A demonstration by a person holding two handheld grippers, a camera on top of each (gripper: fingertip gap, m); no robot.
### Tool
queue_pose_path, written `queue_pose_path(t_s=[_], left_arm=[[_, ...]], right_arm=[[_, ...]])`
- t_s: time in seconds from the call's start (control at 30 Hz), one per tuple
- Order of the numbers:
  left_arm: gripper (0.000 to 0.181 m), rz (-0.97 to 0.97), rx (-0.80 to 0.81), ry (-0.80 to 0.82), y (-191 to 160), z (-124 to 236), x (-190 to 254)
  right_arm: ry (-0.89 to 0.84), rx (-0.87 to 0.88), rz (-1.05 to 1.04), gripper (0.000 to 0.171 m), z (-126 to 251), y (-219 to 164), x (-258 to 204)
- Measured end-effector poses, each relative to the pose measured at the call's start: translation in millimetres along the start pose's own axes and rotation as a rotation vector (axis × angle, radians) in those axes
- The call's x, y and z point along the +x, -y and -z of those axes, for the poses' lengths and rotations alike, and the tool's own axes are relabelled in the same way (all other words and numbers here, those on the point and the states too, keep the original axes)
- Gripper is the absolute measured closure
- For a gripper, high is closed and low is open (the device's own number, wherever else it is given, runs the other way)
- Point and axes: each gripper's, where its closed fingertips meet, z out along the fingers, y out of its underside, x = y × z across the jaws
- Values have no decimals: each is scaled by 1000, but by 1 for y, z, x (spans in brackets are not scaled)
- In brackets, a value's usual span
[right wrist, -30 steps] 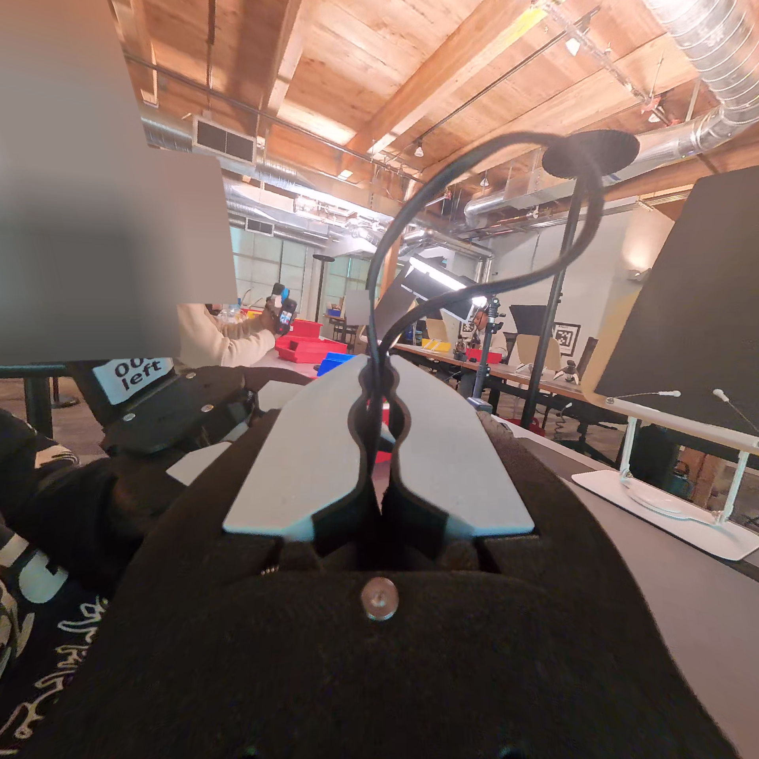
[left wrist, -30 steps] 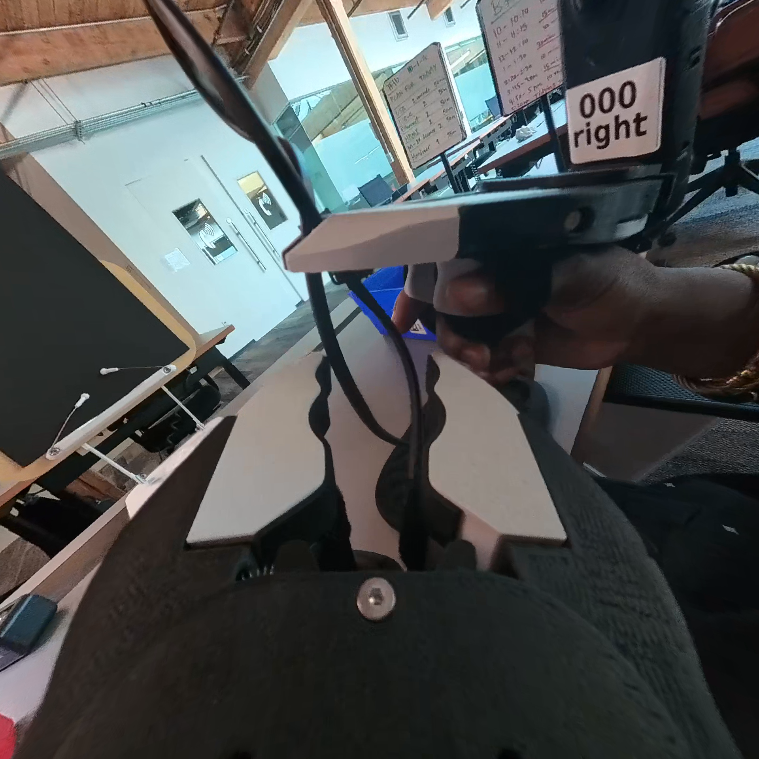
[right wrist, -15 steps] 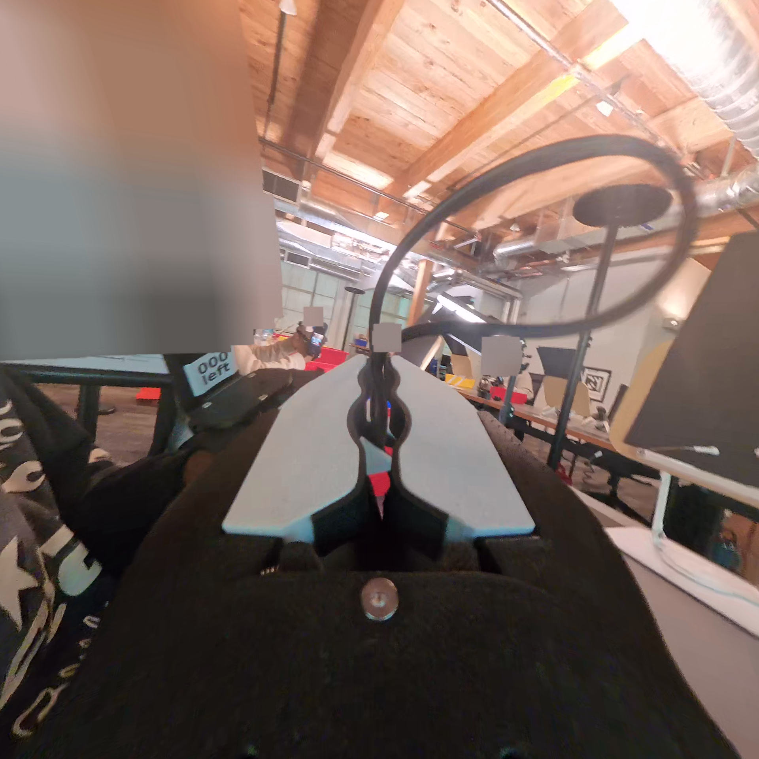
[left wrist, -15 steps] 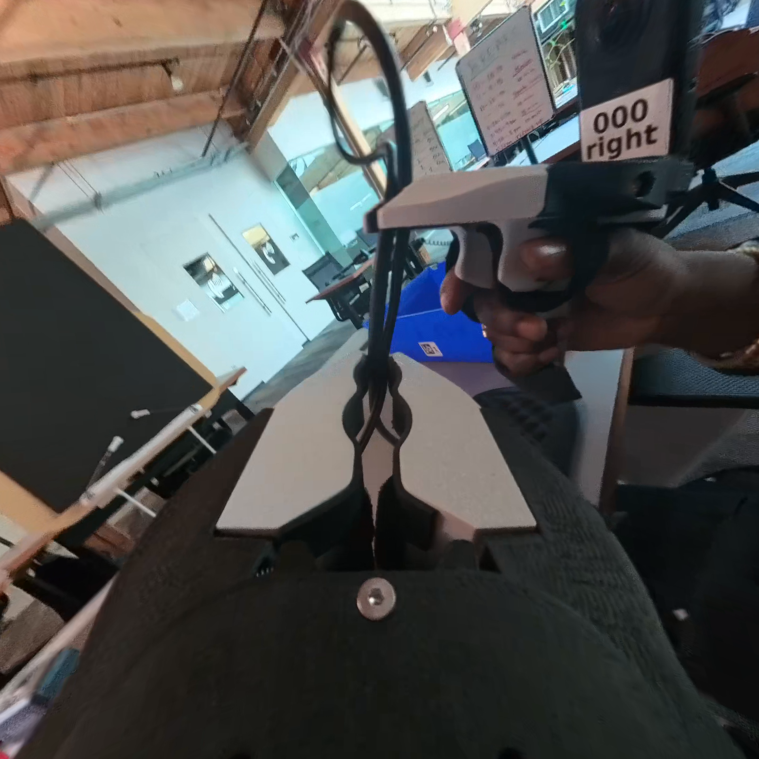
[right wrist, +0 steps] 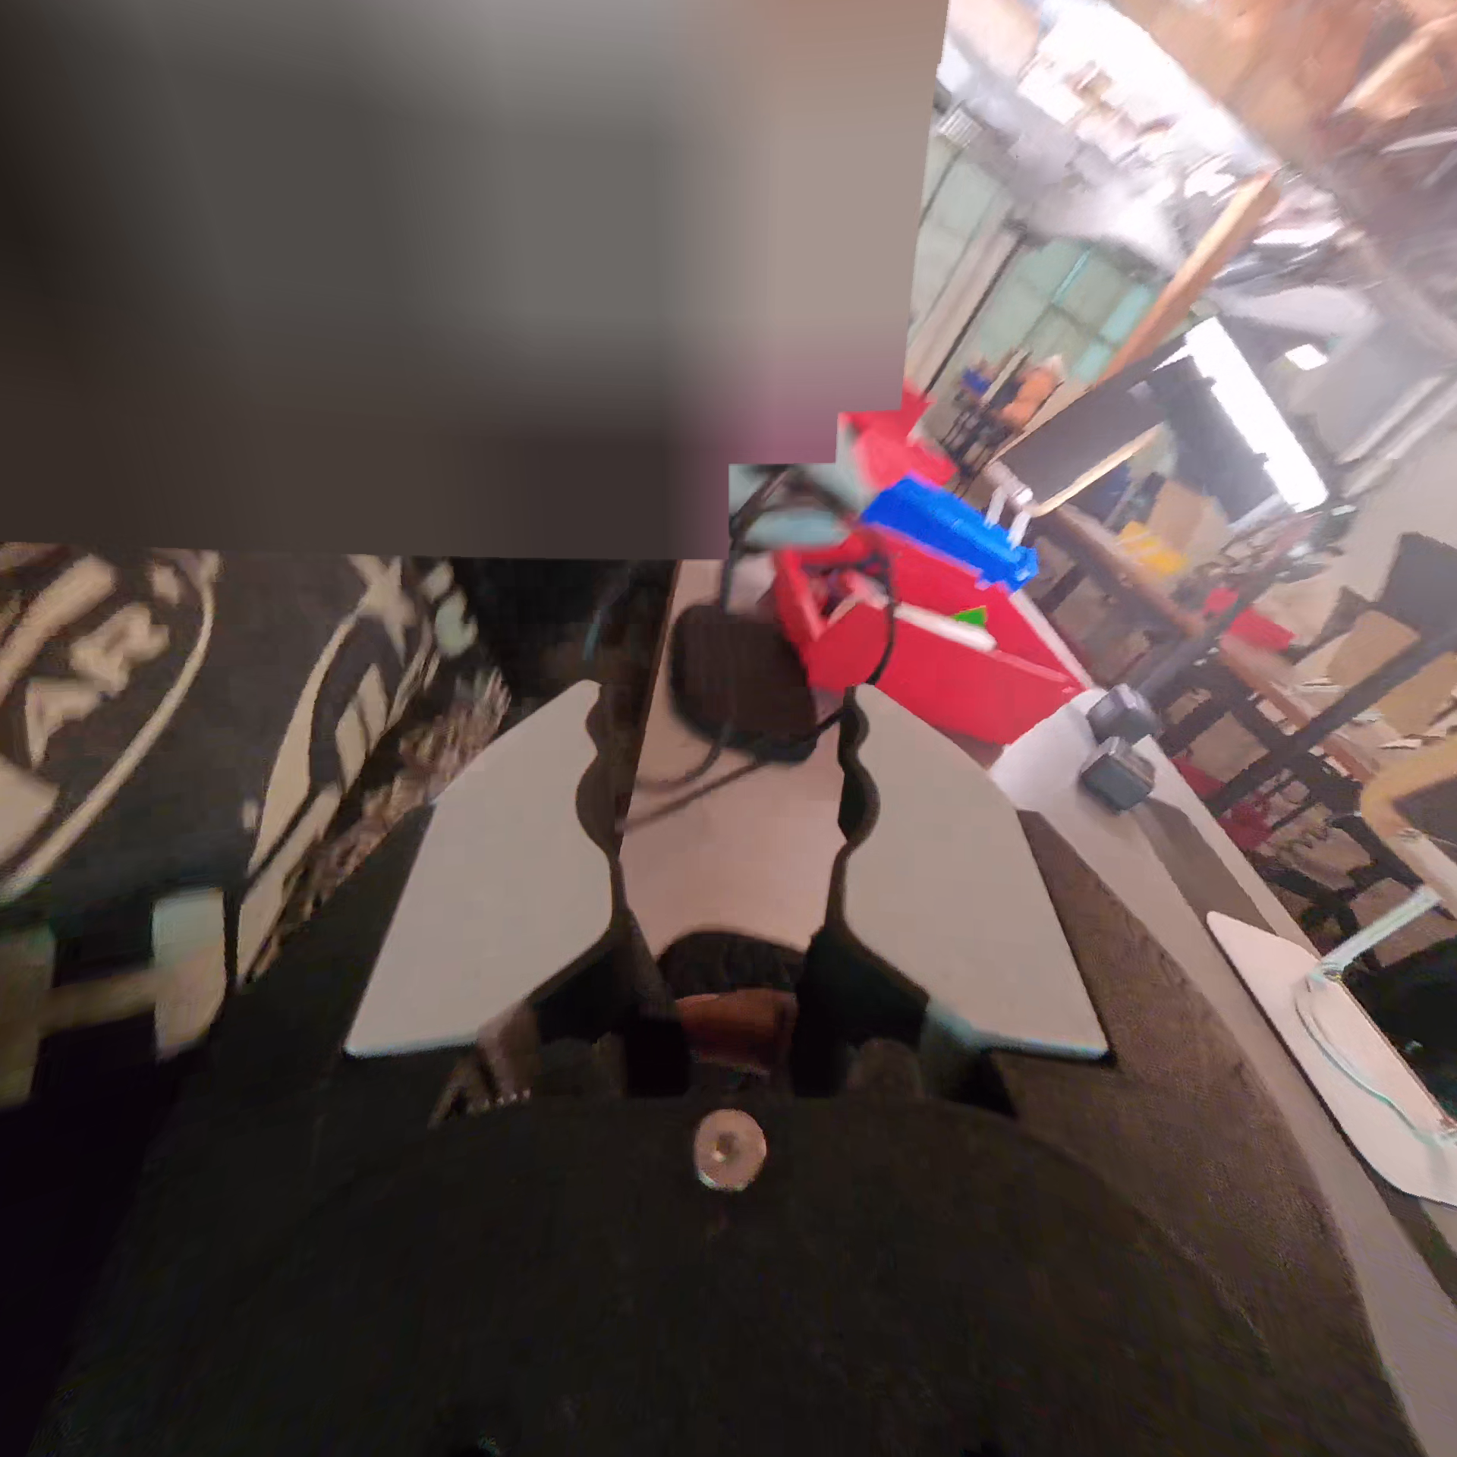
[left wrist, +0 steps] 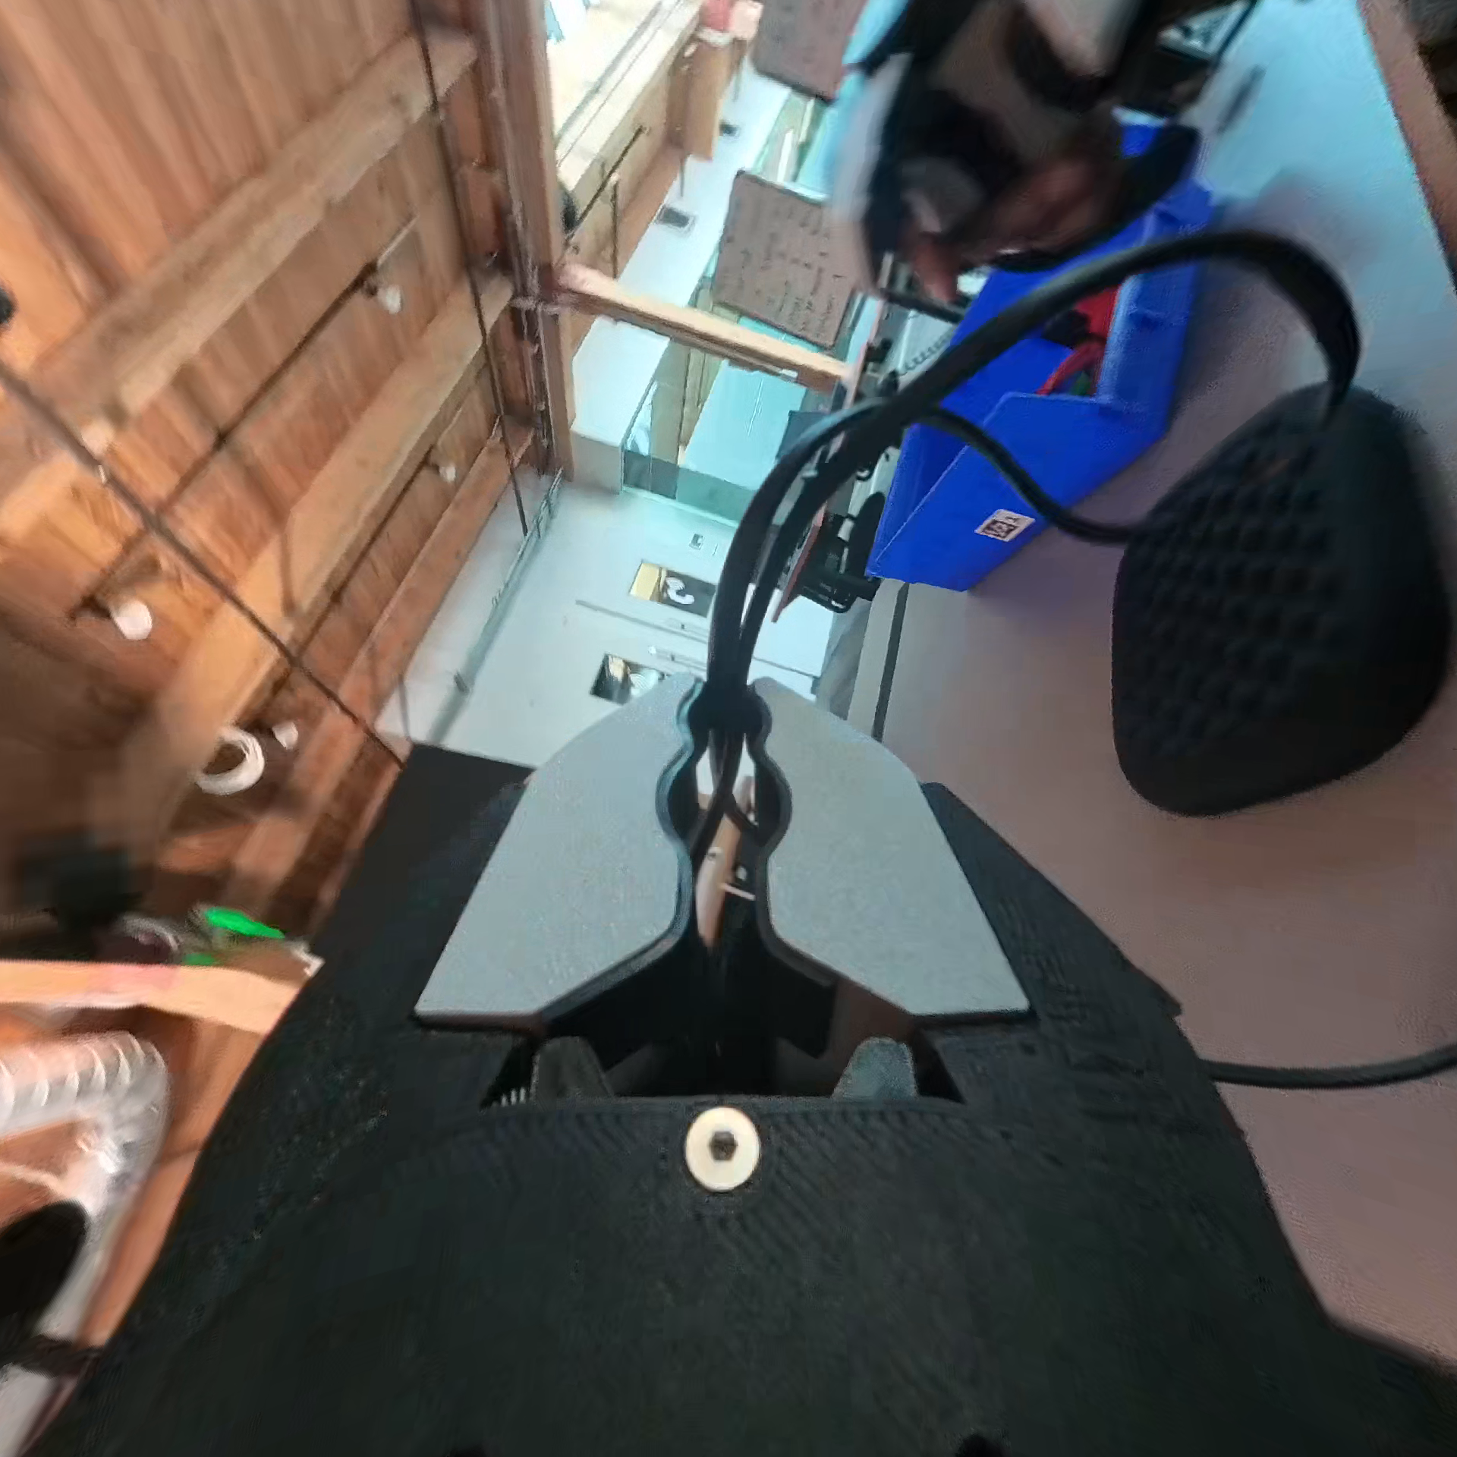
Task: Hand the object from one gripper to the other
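The left hand-held gripper (left wrist: 721, 702), its two grey flat fingers (left wrist: 568, 875) pressed together, clamps a doubled length of thin black rubbery cable (left wrist: 788, 465) at the notch near the fingertips, the loop arching up and over to the right above a black dimpled oval pad (left wrist: 1277, 607) lying on the pale worktop (left wrist: 1104, 907). The right hand-held gripper (right wrist: 717, 702) stands with its grey fingers spread wide and nothing between them, pointing across the same worktop towards a red plastic bin (right wrist: 946, 670) and a blue plastic bin (right wrist: 946, 520). The handover looks complete, the cable now carried by the left side alone. To finish well, the left grip should stay firm, since only a short section of the cable sits in the notch and the free loop could swing and tug it loose; the right hand should draw clear without catching the loop. A blue plastic bin (left wrist: 1025, 457) sits beyond the pad in the left wrist view.
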Motion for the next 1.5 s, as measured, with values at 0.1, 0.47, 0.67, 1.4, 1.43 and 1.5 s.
queue_pose_path(t_s=[0.1,0.47,0.67,1.4,1.43,1.5], left_arm=[[173,-125,-10,-41,2,-2,13],[173,-206,248,-171,54,4,47],[174,-207,293,-193,61,10,48],[172,-311,272,-94,62,11,36],[173,-311,268,-92,61,11,36],[172,-311,264,-91,60,10,35]], right_arm=[[-75,197,-244,100,-7,36,16],[56,-106,-391,56,-106,-23,-23],[-41,-194,-234,48,-111,-36,-18],[92,-177,-288,139,-113,-38,-34],[97,-178,-289,144,-113,-38,-35],[110,-178,-287,152,-112,-37,-37]])
